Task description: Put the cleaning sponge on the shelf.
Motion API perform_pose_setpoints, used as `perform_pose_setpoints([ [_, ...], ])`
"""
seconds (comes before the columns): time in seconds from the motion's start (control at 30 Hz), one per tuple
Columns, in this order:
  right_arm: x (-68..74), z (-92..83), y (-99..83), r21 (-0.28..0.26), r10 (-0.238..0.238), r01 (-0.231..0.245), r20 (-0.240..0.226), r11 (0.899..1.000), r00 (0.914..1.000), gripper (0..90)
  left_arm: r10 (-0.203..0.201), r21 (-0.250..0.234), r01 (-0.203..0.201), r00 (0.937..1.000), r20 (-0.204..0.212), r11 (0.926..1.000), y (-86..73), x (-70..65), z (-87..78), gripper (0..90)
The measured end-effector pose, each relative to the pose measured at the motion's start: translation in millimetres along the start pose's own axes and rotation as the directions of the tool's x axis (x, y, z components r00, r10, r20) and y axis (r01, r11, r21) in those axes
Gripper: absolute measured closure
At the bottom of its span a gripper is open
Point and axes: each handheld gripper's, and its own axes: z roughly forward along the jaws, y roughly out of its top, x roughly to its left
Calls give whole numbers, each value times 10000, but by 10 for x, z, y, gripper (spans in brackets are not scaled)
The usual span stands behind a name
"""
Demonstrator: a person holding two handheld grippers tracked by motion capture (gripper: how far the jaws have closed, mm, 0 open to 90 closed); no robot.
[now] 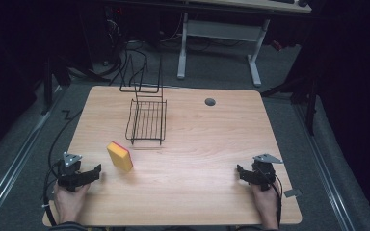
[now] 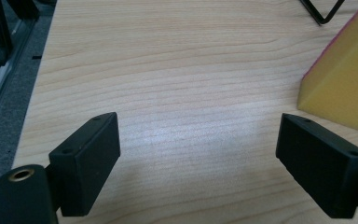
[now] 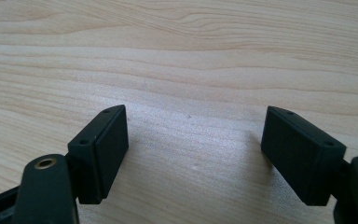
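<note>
Sponge (image 1: 120, 156), yellow with a pink side, lying on the wooden table (image 1: 197, 139) in the lower left of the high view, just below the black wire rack (image 1: 147, 121). Left gripper (image 1: 95, 172) near it at the lower left, jaws apart, nothing between them, sponge (image 2: 345, 88) at the right edge of its own view. Right gripper (image 1: 241, 173) at the lower right, well apart from the sponge, jaws wide over bare wood.
</note>
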Motion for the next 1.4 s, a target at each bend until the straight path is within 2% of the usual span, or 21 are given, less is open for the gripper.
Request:
perform_pose_setpoints([
  [0.4,1,0,0,-2,6,-6,1,10000,10000,232,113,-466,-104,9997,203,9989,-62,-26,-258,123],
  [0.8,3,-1,-1,7,30,-30,1,10000,10000,232,459,-792,-399,9961,757,9961,-110,-161,-458,85],
  [1.07,3,-1,-1,7,30,-30,4,10000,10000,232,828,-851,-725,9887,1252,9937,-87,-317,-520,49],
  [1.4,4,-2,-1,18,44,-44,-2,10000,10000,232,1227,-631,-1132,9766,1764,9916,-25,-498,-511,10],
])
